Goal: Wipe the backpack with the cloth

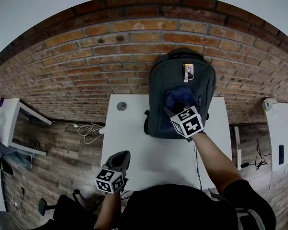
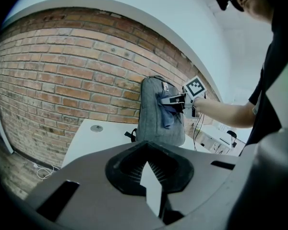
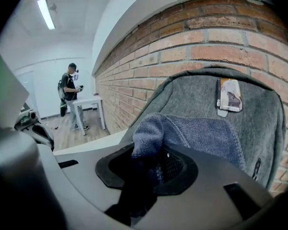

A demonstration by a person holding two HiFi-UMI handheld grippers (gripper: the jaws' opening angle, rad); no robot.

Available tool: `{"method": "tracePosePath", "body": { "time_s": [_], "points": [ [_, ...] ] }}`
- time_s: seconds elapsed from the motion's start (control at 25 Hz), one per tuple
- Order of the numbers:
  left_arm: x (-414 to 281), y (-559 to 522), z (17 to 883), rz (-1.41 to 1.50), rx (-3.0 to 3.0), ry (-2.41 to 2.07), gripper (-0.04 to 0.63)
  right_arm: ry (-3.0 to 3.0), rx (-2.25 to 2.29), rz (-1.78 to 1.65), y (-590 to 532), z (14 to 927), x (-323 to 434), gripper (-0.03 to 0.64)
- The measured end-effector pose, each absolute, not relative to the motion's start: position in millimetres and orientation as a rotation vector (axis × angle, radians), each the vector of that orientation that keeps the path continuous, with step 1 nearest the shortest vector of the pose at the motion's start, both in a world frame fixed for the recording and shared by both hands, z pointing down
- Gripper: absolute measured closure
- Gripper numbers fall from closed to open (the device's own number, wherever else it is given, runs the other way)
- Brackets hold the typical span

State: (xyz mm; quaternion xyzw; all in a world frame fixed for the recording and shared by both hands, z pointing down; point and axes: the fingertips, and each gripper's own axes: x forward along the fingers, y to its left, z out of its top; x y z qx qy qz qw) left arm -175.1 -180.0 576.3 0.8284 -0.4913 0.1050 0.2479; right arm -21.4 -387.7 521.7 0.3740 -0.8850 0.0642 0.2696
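While the left gripper hangs over the near edge of the white bench, well short of the backpack and off to its left, its jaws stand parted with only bare bench showing between them. Closer in, the right gripper is clenched on a bunched blue cloth, and the loose part of that cloth lies against the front panel of the backpack, about halfway up and just below a small tag fixed near the top. The grey backpack stands upright at the far side of the bench, its back against the brick wall. The wiping looks to be under way on the front face. To do it well, the cloth should probably be pressed flat, not as a wad, and drawn in steady overlapping strokes down the panel, easing round the tag so it does not snag. Since the backpack is soft and merely propped, the idle gripper could brace its side against sliding.
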Motion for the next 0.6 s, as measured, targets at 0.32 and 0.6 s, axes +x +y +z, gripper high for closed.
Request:
{"method": "tracePosePath", "body": {
  "time_s": [0.32, 0.6],
  "points": [
    [-176, -179, 574, 0.283, 2.265, -1.341, 0.598, -2.381, 0.968, 0.238, -343, 558, -23, 0.515],
    [-177, -177, 574, 0.280, 2.271, -1.343, 0.600, -2.377, 0.922, 0.327, -313, 584, -22, 0.515]
  ]
}}
